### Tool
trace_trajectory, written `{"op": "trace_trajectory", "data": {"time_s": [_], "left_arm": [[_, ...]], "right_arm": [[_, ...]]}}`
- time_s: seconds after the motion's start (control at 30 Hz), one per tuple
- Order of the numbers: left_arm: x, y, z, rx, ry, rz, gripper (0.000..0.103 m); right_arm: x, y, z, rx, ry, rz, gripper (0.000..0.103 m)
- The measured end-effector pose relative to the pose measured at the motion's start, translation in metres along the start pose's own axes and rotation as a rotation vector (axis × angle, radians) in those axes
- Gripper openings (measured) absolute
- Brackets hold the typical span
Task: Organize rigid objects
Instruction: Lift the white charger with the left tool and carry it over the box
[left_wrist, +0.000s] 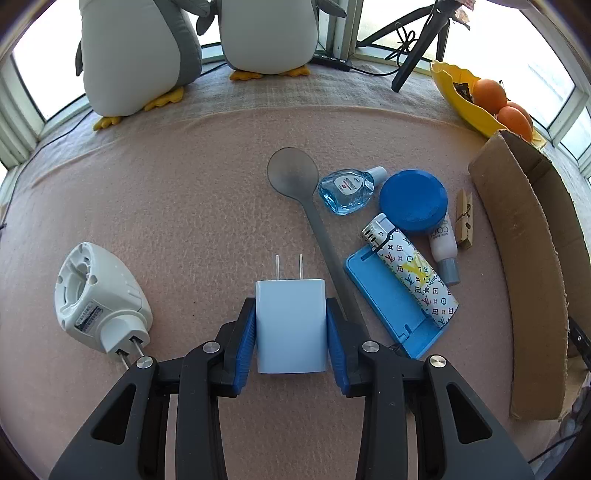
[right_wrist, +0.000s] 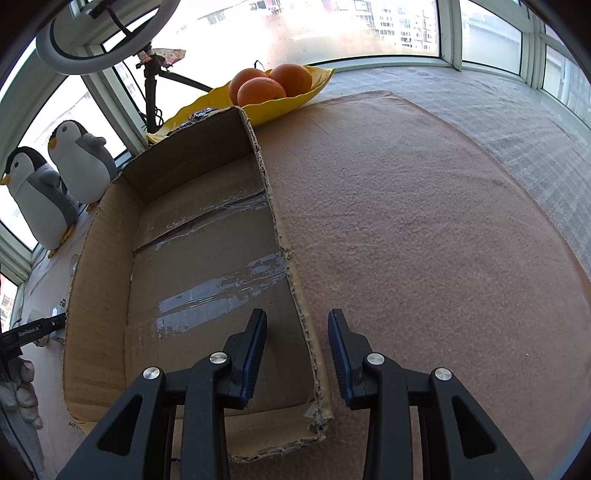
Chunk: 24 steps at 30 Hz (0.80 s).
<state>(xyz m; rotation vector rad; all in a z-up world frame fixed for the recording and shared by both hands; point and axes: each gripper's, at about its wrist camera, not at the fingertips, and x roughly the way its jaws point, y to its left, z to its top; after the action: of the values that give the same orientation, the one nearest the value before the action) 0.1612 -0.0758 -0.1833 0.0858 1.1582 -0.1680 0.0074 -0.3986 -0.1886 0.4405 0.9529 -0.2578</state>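
The left gripper is clamped on a white charger block: its 2 blue pads press the block's left and right sides, and the 2 prongs point toward the far side. The block sits over the pink felt cloth. Just right of the right pad runs the handle of a grey spoon, its bowl further off. Right of that lies a cluster: a light-blue tray with a patterned lighter lying on it, a blue round lid, a clear blue bottle, a small white tube and a wooden clothespin. To the near left rests a white plug-in device, close to the left finger. The middle and far left of the cloth lie open up to 2 plush penguins at the far edge. The cardboard box stands at the right edge, its wall well apart from the gripper.

The right gripper hovers with its jaws a narrow gap apart, holding nothing; the box's ragged right wall passes below and between the 2 fingers. The box floor shows bare, taped cardboard. Right of the wall, open cloth stretches wide. A yellow dish with 3 oranges sits beyond the box's far corner.
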Motion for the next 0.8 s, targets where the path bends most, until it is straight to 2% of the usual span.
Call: {"op": "trace_trajectory", "data": {"time_s": [0.4,0.47,0.6,0.8], "left_arm": [[-0.007,0.007,-0.005,-0.037,-0.028,-0.023,0.034],[-0.009,0.008,-0.006,-0.04,-0.033,-0.026,0.034],[-0.016,0.008,-0.007,-0.05,-0.041,-0.053,0.034],[-0.043,-0.008,-0.004,-0.03,-0.083,-0.123,0.034]], "right_arm": [[0.004,0.005,0.007,-0.052,0.052,-0.028,0.031],[0.004,0.01,0.009,-0.086,0.071,-0.036,0.027],[0.005,0.017,0.012,-0.151,0.107,-0.073,0.027],[0.005,0.018,0.012,-0.178,0.116,-0.088,0.027]]}}
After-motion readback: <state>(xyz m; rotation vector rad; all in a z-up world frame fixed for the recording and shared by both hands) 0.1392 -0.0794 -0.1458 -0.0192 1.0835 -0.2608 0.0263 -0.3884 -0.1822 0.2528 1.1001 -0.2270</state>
